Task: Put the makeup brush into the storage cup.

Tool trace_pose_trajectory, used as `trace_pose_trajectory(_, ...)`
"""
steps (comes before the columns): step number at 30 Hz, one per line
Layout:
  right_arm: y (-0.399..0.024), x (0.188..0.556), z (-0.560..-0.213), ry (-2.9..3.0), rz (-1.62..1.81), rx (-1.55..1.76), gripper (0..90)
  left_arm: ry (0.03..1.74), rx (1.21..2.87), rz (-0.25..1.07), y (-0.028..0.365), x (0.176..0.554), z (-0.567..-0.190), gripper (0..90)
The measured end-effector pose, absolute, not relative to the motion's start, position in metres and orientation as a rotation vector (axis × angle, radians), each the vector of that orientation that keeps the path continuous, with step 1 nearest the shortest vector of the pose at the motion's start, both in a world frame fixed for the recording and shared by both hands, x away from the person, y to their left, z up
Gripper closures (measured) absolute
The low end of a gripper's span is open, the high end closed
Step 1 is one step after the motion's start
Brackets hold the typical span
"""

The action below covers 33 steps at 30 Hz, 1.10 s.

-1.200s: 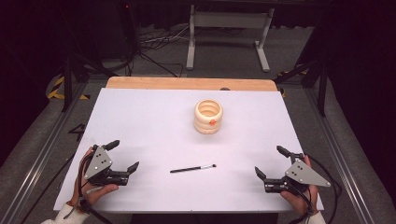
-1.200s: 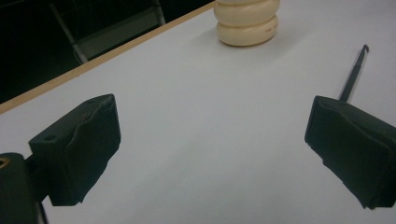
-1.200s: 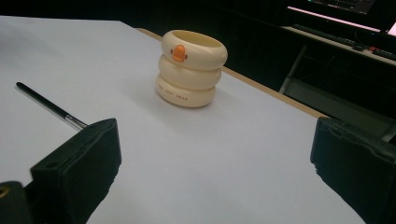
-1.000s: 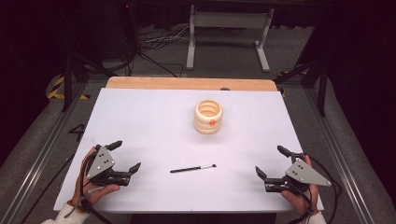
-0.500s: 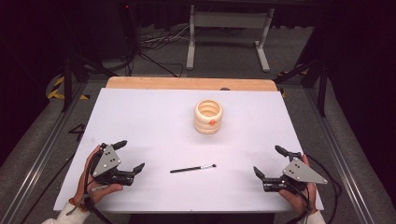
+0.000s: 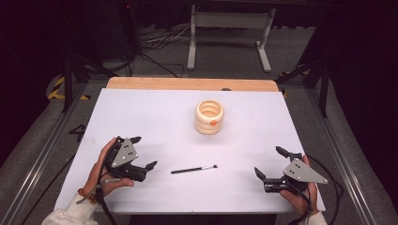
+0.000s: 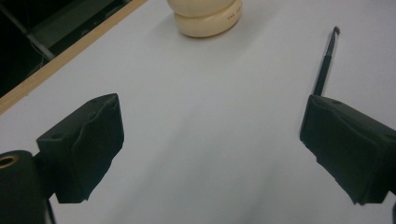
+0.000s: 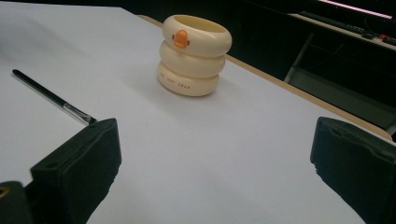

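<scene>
A cream ringed cup [image 6: 209, 116] with an orange duck bill stands upright near the middle of the white table [image 6: 155, 117]; the same cup [image 8: 194, 55] rises ahead in the right gripper view, and its base [image 7: 206, 16] sits at the top of the left gripper view. A thin black brush [image 6: 193, 169] lies flat in front of it, also as a brush [image 7: 326, 60] and a brush [image 8: 51, 97]. My left gripper [image 6: 143, 153] rests open at the front left, just left of the brush. My right gripper [image 6: 271, 162] rests open at the front right. Nothing is between either pair of jaws.
A wooden strip [image 6: 187, 83] edges the table's far side. Beyond it a metal stand [image 6: 230, 28] and cables [image 6: 155, 42] sit on the dark floor. Rails run along both sides of the table.
My left gripper has shifted a little to the right, toward the brush. The right gripper, the cup and the brush stay put.
</scene>
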State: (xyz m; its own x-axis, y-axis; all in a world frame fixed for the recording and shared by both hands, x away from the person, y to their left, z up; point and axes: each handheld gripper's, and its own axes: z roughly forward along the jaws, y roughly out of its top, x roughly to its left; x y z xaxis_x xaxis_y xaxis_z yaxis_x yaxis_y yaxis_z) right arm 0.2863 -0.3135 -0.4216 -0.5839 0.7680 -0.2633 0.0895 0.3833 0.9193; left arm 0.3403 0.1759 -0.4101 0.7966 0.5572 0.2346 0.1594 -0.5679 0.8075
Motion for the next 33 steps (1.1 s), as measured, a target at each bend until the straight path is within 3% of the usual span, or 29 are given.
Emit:
trace_pose_trajectory(12,-0.314,0.286,-0.422,1.947,1.233,0.734,2.4,0.443,2.279,0.547,0.133,0.356,-0.405,11.5)
trace_pose_trajectory(33,-0.314,0.288,-0.424,1.980,1.229,0.738,2.9,0.314,2.518,0.520,0.071,0.374,-0.392,8.7)
